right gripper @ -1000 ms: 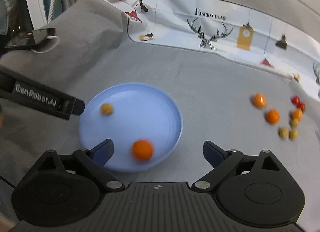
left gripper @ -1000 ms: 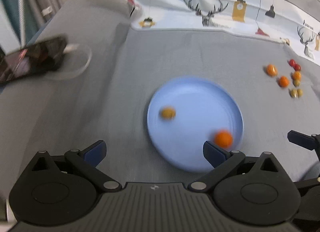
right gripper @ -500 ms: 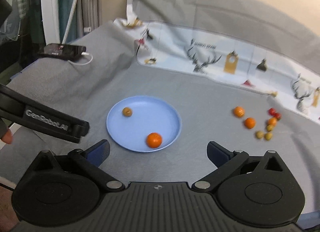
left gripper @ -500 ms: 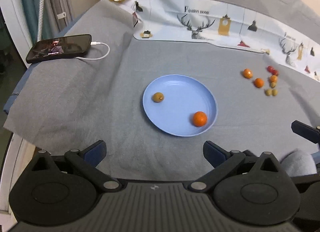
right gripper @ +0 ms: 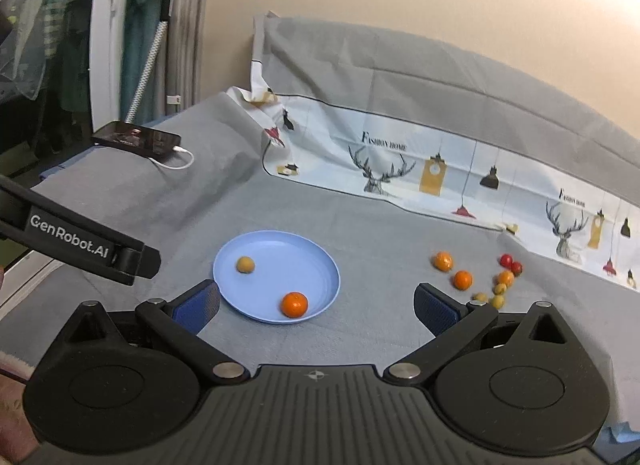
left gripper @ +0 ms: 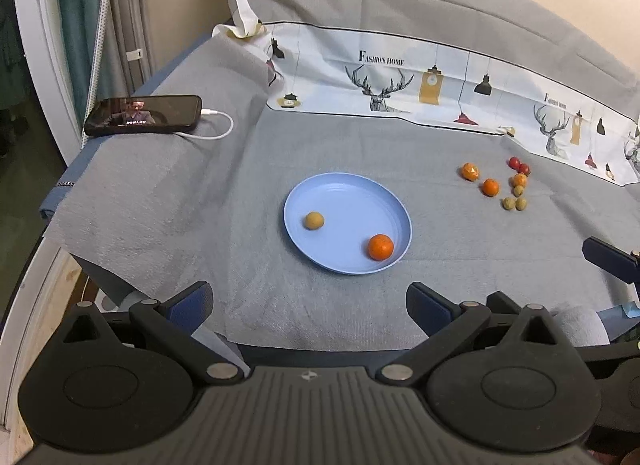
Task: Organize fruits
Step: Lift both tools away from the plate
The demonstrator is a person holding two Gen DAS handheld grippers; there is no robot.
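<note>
We see a bench covered with a grey cloth [left gripper: 160, 201], and on it a light blue plate [left gripper: 348, 189] near the middle. Inside the plate there are two fruits: a small mandarin [left gripper: 380, 247] close to the near right rim, and a small yellow-brown fruit [left gripper: 314, 220] on the left side, well apart from the mandarin.

To the right of the plate, well apart from it, more fruits lie in a loose group [left gripper: 496, 187] on the cloth: two more mandarins, one smaller orange fruit, two red cherry tomatoes and three small yellow-green fruits. Some of them touch each other.

Our left tongs [left gripper: 310, 305] are spread wide and hold nothing; only the cloth and the near edge of the bench are between the blue pads. Our right tongs [right gripper: 316, 307] are also spread wide with nothing in them. Their jaws have just been opening, and between them, farther away, the near rim of the plate and the mandarin are seen, not touched. In the right wrist view the left tongs come in from the left edge, with white letters on the black side.

At the far left corner of the bench a black phone [left gripper: 144, 115] lies with a white cable [left gripper: 218, 127] plugged in. Behind the fruits a white printed cloth [left gripper: 400, 77] with deer and lamps lies along the back.
</note>
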